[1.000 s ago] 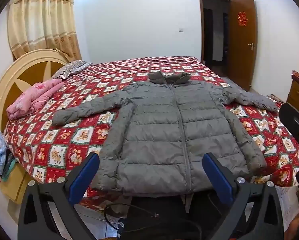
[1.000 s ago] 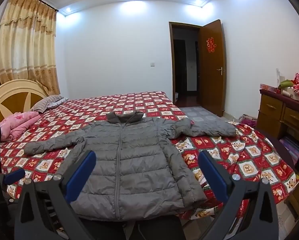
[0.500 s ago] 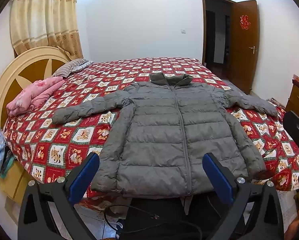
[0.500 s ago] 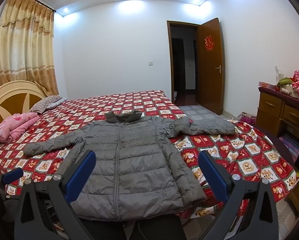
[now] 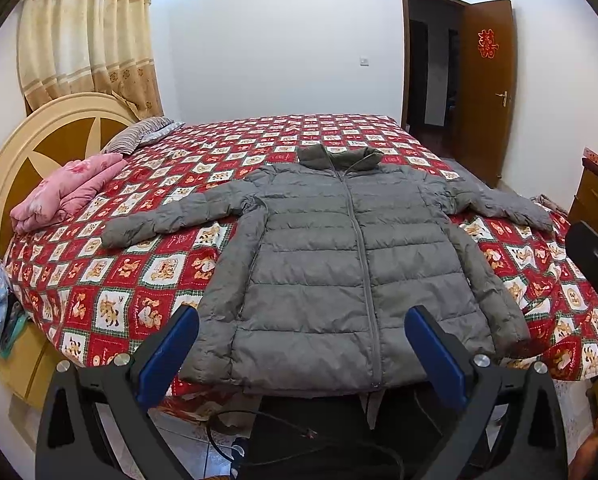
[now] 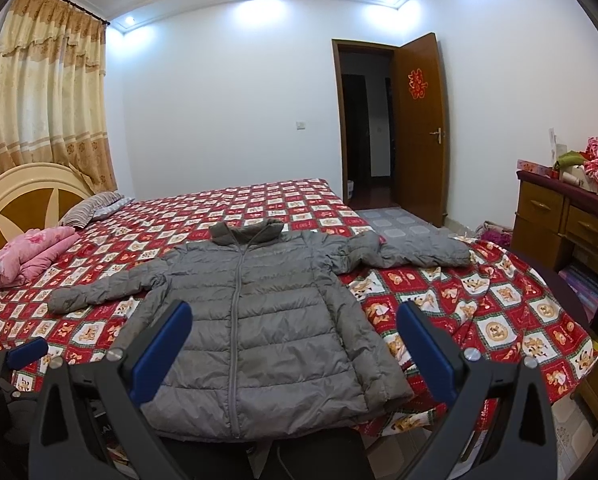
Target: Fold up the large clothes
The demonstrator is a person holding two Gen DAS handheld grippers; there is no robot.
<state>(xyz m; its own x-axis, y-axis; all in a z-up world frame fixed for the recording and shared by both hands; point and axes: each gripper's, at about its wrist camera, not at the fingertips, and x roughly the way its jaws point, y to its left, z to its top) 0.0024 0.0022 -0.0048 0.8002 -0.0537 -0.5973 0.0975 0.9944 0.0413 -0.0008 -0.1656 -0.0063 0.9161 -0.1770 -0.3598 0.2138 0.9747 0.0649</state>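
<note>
A grey puffer jacket (image 5: 339,264) lies flat and zipped on the bed's red patterned bedspread (image 5: 147,272), collar at the far side, both sleeves spread out sideways. It also shows in the right wrist view (image 6: 259,320). My left gripper (image 5: 301,344) is open and empty, held back from the bed over the jacket's hem. My right gripper (image 6: 295,344) is open and empty, also short of the hem. The right gripper's body shows at the right edge of the left wrist view (image 5: 595,264).
A folded pink quilt (image 5: 67,196) and a striped pillow (image 5: 139,136) lie by the headboard (image 5: 31,152). A wooden dresser (image 6: 559,220) stands at the right. An open door (image 6: 419,128) is at the back. Cables (image 5: 259,428) lie on the floor.
Both views have risen and tilted up slightly, so the jacket sits lower in the frames. The jacket has not moved. Both grippers stay open.
</note>
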